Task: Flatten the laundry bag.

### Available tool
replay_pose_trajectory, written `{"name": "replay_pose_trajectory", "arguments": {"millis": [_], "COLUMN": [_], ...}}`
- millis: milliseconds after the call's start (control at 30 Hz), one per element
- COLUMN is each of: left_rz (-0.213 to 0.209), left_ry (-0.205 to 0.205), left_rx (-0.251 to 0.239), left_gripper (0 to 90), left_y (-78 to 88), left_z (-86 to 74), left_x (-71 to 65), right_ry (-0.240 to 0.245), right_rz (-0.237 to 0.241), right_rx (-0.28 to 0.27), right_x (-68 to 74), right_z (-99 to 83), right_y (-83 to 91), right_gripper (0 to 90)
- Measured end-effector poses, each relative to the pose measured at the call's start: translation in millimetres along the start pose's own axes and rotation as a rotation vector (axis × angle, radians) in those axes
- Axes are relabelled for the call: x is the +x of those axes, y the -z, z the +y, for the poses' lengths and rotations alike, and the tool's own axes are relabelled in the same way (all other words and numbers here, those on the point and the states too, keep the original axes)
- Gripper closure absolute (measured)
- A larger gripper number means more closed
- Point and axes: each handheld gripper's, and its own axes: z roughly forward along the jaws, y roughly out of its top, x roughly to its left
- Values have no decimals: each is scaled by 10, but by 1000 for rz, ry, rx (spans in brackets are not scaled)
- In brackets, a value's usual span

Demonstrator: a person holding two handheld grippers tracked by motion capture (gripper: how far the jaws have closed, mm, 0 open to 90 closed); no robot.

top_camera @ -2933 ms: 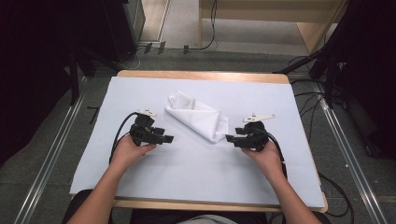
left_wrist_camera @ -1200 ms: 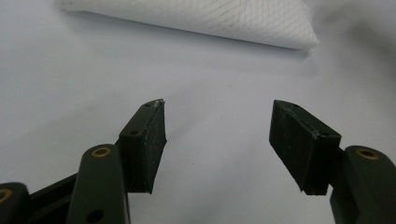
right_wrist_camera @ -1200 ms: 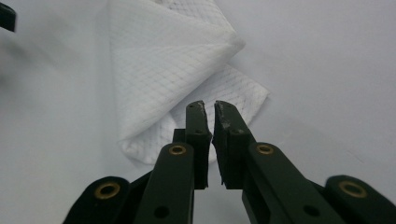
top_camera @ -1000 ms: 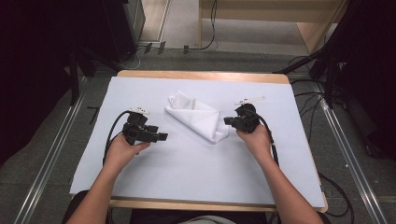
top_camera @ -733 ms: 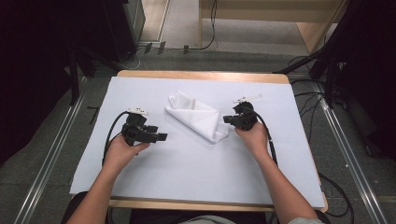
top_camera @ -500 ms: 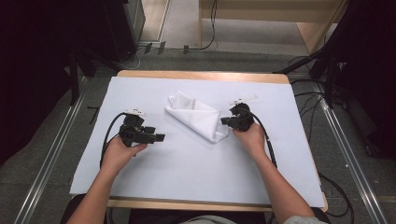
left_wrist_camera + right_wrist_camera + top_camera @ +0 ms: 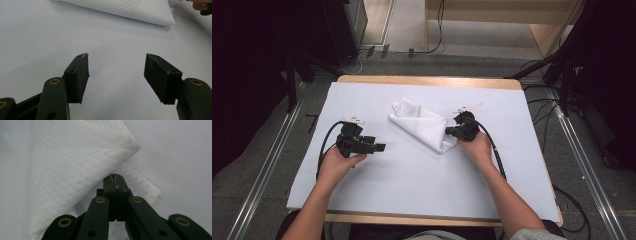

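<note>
Right now the folded white cloth lies on the pale sheet near the table's far middle, and the right gripper sits at its near right corner, touching it. Seen from the right gripper view, its jaws are pressed together over the cloth, and whether any fabric is caught between them cannot be told. Well apart to the left, the left gripper rests with its jaws spread over bare sheet, the cloth ahead of it.
</note>
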Motion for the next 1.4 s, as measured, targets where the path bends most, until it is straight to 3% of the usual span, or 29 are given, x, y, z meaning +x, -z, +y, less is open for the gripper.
{"name": "replay_pose_trajectory", "arguments": {"millis": [333,800,1033,1233,1400], "left_rz": [6,63,52,47,42], "left_ry": [12,59,76,80,77], "left_rx": [10,22,-20,-43,-49], "left_gripper": [372,369,371,372,373], "left_y": [0,88,160,192,191], "left_z": [-8,-64,-83,-82,-77], "left_x": [44,253,347,357,342], "right_ry": [24,82,111,107,79], "right_rz": [47,110,124,112,73], "right_rx": [-68,-61,-46,-44,-40], "right_x": [144,425,535,506,353], "right_z": [72,124,123,122,122], "right_y": [142,193,178,180,191], "right_gripper": [900,900,900,900,875]}}
